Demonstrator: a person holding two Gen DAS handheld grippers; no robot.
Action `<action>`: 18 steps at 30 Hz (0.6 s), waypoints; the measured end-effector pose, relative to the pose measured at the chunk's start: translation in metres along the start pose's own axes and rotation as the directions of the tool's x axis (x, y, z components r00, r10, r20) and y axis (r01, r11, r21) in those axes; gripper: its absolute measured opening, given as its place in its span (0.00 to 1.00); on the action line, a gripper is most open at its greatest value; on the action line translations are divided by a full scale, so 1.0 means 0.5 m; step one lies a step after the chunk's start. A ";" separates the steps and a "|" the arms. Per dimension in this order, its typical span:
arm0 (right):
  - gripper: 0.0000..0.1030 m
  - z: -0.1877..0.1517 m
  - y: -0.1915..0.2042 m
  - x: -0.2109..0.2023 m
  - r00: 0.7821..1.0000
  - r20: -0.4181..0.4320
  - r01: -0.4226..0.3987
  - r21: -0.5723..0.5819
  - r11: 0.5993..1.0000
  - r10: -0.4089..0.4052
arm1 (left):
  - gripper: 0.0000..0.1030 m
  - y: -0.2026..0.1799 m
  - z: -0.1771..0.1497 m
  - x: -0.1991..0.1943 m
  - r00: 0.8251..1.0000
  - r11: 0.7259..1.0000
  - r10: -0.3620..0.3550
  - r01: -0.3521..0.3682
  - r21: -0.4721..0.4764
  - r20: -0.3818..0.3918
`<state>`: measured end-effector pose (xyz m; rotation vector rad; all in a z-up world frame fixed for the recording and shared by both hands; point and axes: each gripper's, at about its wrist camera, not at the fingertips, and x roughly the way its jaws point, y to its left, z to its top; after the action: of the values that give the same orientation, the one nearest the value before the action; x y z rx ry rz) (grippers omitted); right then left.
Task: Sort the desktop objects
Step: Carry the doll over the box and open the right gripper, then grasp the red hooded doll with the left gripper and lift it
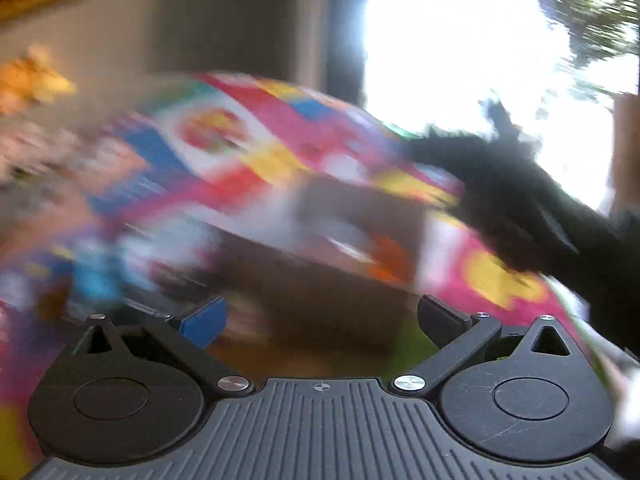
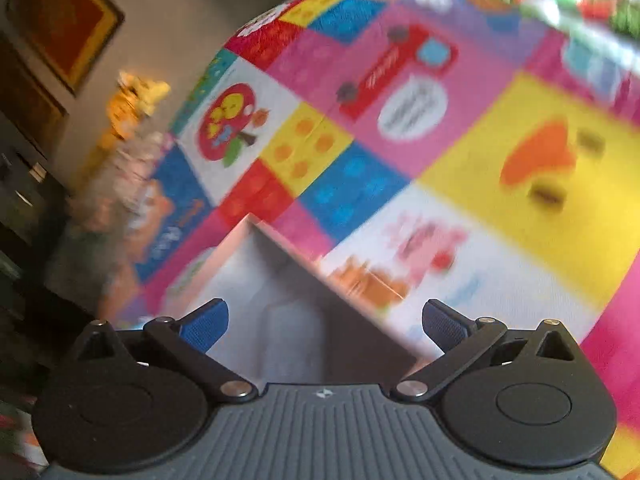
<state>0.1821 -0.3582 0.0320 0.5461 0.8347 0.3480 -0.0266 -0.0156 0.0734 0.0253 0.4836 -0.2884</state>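
Left gripper (image 1: 320, 316): jaws wide, holding nothing, above a blurred brown box (image 1: 340, 264); contents unreadable. Right gripper (image 2: 324, 320): jaws wide, holding nothing, over a grey box (image 2: 288, 300) on the patchwork cloth (image 2: 400, 120).

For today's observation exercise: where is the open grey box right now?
In the right wrist view, the open grey box sits low and centre on the colourful patchwork cloth, just ahead of the open right hand-held gripper.

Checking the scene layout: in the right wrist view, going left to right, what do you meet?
Framed picture → yellow-orange plush toy → open grey box → orange shape on the mat's yellow square.
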 end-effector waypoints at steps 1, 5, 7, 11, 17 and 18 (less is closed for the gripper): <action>1.00 -0.011 -0.004 -0.006 1.000 -0.001 -0.013 -0.004 1.000 0.013 | 1.00 0.040 0.012 -0.020 0.993 0.994 0.108 -0.107 -0.024 0.037; 1.00 -0.035 -0.008 -0.024 0.999 0.036 0.031 -0.027 0.999 -0.030 | 1.00 0.239 0.003 -0.067 0.811 0.804 0.583 -0.567 -0.177 0.052; 1.00 -0.043 -0.006 -0.026 0.998 0.052 0.046 -0.056 0.997 -0.043 | 1.00 0.337 -0.026 -0.053 0.786 0.759 0.617 -0.610 -0.226 -0.047; 1.00 -0.041 0.006 -0.012 0.998 0.046 0.047 -0.059 0.997 -0.044 | 1.00 0.478 -0.087 0.022 0.789 0.749 0.578 -0.614 -0.250 -0.207; 1.00 -0.033 0.037 0.006 0.994 0.053 0.106 -0.123 0.987 -0.101 | 0.66 0.520 -0.112 0.062 0.819 0.770 0.511 -0.571 -0.283 -0.263; 1.00 -0.033 0.039 0.012 0.992 0.050 0.120 -0.132 0.984 -0.114 | 0.61 0.519 -0.116 0.066 0.812 0.767 0.518 -0.580 -0.275 -0.269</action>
<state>0.1717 -0.3345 0.0308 0.3757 0.7924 0.2821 0.0474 0.2298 -0.0047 -0.1515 0.6779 0.3931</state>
